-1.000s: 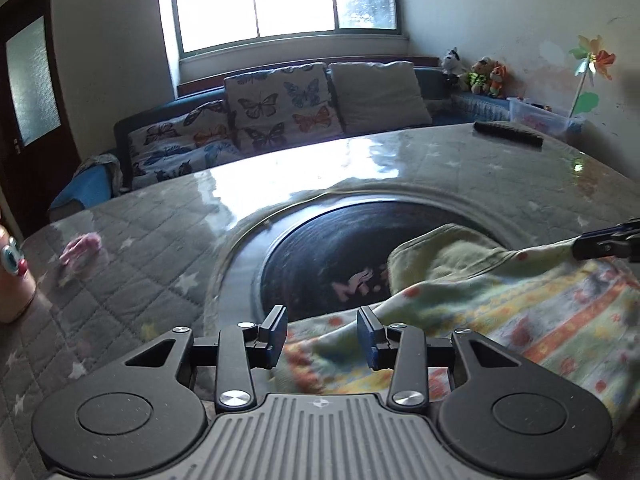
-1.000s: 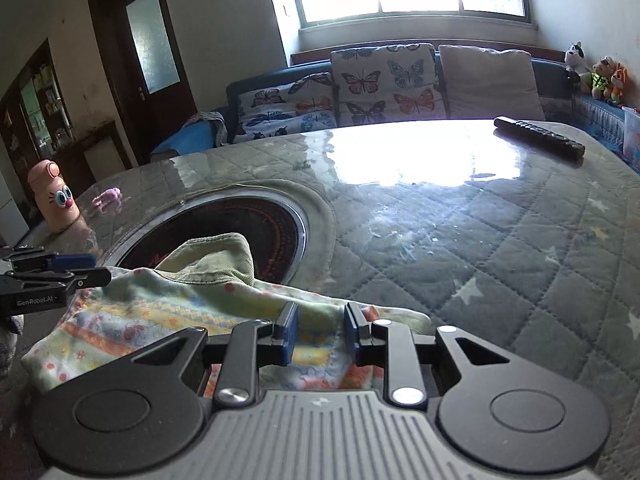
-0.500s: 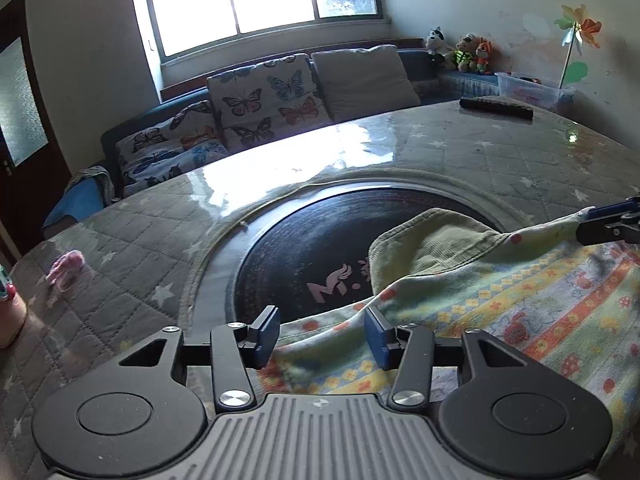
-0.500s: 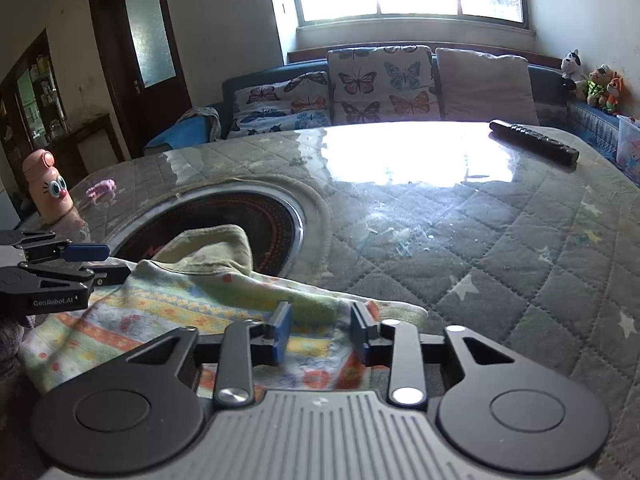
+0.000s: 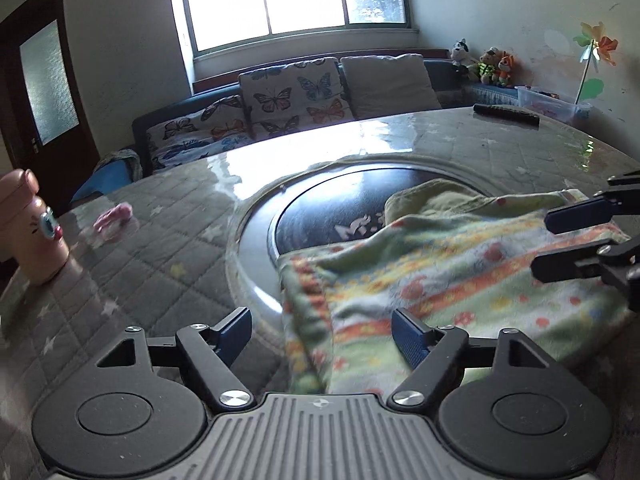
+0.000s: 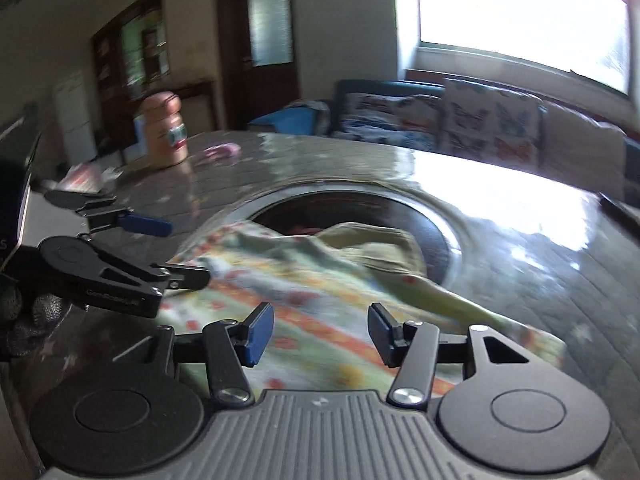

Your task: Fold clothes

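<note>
A small garment [image 5: 440,272] with a green, orange-striped, dotted print lies spread on the quilted table [image 5: 160,248], partly over the dark round inset [image 5: 340,208]. My left gripper [image 5: 322,330] is open wide over the garment's near left edge, gripping nothing. In the same view my right gripper [image 5: 560,240] reaches in from the right above the cloth, its jaws apart. The right wrist view is blurred. There the right gripper [image 6: 320,330] stands open over the garment [image 6: 320,280], and the left gripper [image 6: 172,250] is open at the cloth's left edge, held by a gloved hand [image 6: 24,312].
A pink face-painted bottle [image 5: 32,232] and a small pink item [image 5: 114,216] sit on the table's left side. A black remote [image 5: 506,114] lies at the far right edge. Behind the table is a sofa with butterfly cushions [image 5: 296,96].
Both grippers have opened wider and the garment has dropped flatter on the table. The right gripper has swung to face left; the left one has drawn back toward the cloth's left edge.
</note>
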Demonstrator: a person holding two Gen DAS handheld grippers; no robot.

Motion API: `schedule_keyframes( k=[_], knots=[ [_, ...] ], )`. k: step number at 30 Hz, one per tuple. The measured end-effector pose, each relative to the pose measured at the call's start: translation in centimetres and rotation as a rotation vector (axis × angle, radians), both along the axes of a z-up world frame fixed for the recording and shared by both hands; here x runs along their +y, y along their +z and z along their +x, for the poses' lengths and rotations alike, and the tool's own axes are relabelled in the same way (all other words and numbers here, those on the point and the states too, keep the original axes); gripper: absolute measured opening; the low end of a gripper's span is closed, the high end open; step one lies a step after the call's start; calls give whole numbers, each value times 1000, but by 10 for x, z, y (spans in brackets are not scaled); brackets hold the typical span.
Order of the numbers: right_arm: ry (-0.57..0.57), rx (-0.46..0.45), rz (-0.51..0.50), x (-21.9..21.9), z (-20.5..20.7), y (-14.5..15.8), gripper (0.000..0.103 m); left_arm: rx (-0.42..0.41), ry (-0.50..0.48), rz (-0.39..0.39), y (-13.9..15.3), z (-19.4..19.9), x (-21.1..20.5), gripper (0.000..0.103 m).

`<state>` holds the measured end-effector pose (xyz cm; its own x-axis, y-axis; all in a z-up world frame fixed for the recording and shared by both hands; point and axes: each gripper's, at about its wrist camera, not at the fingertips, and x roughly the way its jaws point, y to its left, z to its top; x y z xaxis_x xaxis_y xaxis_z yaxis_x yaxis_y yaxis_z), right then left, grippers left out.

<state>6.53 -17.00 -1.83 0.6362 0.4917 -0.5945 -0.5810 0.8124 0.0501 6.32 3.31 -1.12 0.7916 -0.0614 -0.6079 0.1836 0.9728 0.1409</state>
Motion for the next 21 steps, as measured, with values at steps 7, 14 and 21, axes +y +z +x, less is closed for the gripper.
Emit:
schedule_keyframes(
  k=[7,14,21],
  knots=[
    [110,-47,-54,39,-18,-2,53,-5,45,-25,2,-7,14,81],
    [152,-75,-97,53,-33,-5,53,21,75,-52,1,-3,17,82],
    [120,-52,-63,45,-35,-3,55,50,116,-61,4,-2,16,92]
  ],
)
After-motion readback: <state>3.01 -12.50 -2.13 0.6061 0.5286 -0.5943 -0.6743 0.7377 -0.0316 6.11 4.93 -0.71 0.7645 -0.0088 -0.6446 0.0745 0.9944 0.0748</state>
